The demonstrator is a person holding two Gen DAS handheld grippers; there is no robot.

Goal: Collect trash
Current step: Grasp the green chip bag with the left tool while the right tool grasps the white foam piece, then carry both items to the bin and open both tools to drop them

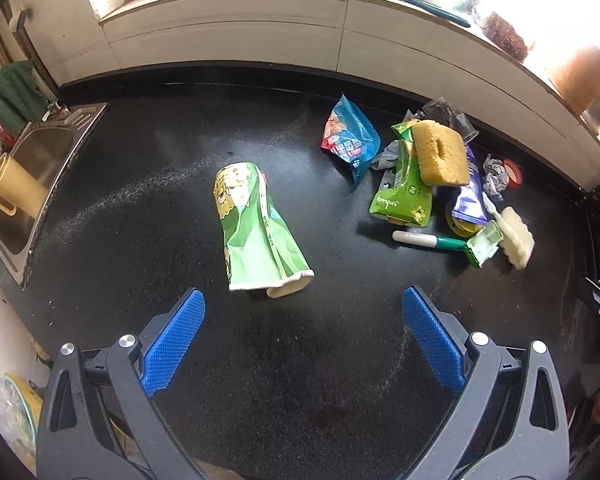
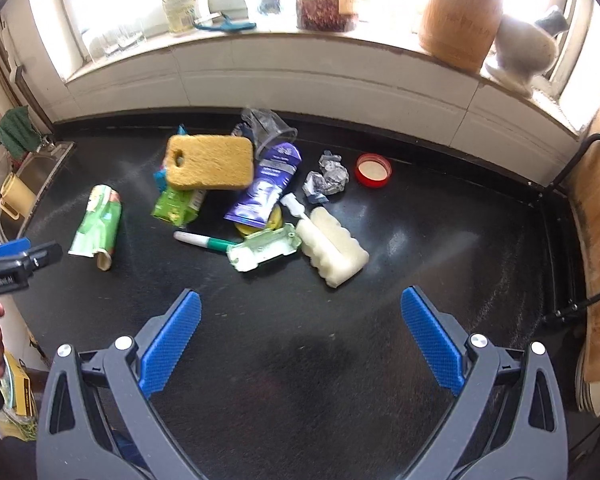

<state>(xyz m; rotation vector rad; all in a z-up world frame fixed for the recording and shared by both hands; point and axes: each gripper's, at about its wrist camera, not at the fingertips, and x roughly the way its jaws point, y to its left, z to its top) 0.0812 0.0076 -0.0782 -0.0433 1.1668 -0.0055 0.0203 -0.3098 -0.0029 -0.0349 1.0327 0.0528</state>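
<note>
A crushed green paper cup (image 1: 256,232) (image 2: 97,226) lies on the black counter (image 1: 300,360), just ahead of my open left gripper (image 1: 303,300), slightly left of centre. To its right sits a litter pile: a blue snack bag (image 1: 350,140), a green wipes pack (image 1: 404,188) (image 2: 176,204), a purple wrapper (image 1: 468,196) (image 2: 266,188), crumpled foil (image 2: 326,178), a red lid (image 2: 373,170) and a green marker (image 2: 204,240). A yellow sponge (image 1: 440,152) (image 2: 210,162) rests on the pile. My right gripper (image 2: 300,300) is open above bare counter, nearer than the pile.
A steel sink (image 1: 32,184) with a yellow jug (image 1: 16,188) sits at the left. A white foam sponge (image 2: 332,246) and a small green tray (image 2: 264,248) lie by the pile. Jars and bottles line the windowsill (image 2: 300,40). A wooden chair (image 2: 596,240) stands at the right.
</note>
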